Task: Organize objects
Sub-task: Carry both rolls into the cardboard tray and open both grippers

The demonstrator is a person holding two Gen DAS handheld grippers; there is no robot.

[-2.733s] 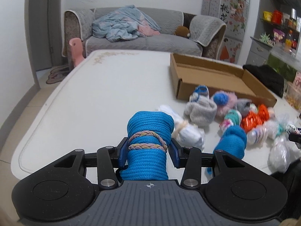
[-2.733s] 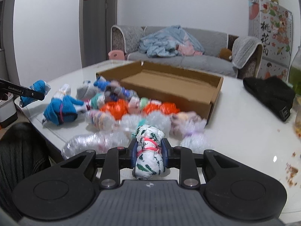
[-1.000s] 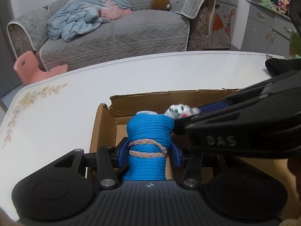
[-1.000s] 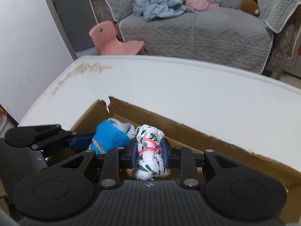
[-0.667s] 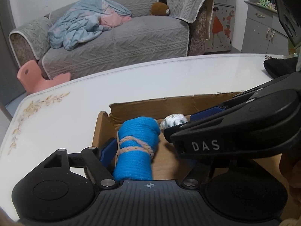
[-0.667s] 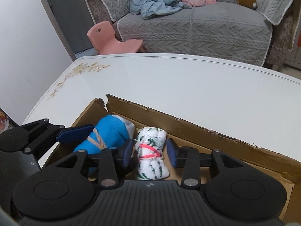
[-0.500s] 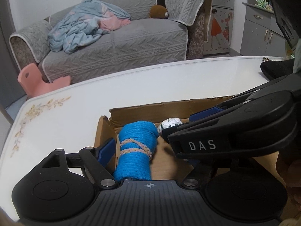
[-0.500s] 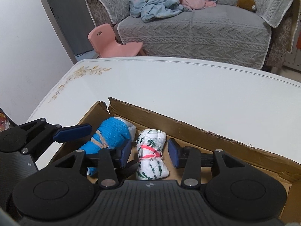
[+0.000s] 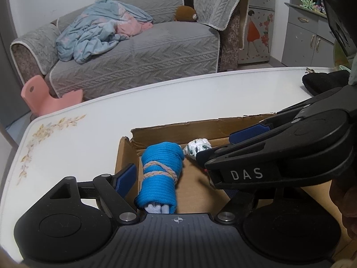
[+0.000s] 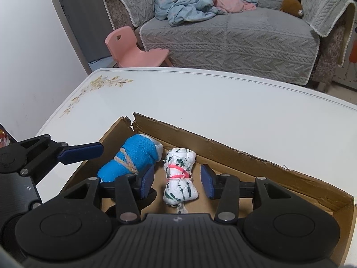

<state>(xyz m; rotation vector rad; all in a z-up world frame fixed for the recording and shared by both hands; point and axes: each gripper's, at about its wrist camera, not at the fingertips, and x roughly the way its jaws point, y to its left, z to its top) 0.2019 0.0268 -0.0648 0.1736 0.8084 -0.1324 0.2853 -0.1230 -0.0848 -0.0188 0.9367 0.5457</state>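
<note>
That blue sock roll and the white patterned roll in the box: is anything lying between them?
In the right wrist view, only the right hand-held gripper's left finger is between blue sock roll and white roll.

The box (image 10: 234, 154) ahead of the right tool (image 10: 177, 181) is brown cardboard, matt and rough, with torn edges. Between that tool's pads lies a white cloth roll (image 10: 179, 181) with green marks and a thin pink band, and just left of it a blue knitted roll (image 10: 131, 156) tied with a braided cord. The counter (image 10: 223, 102) under the box is white, smooth and shiny, and both tools are matt black plastic with small shiny metal screws.
</note>
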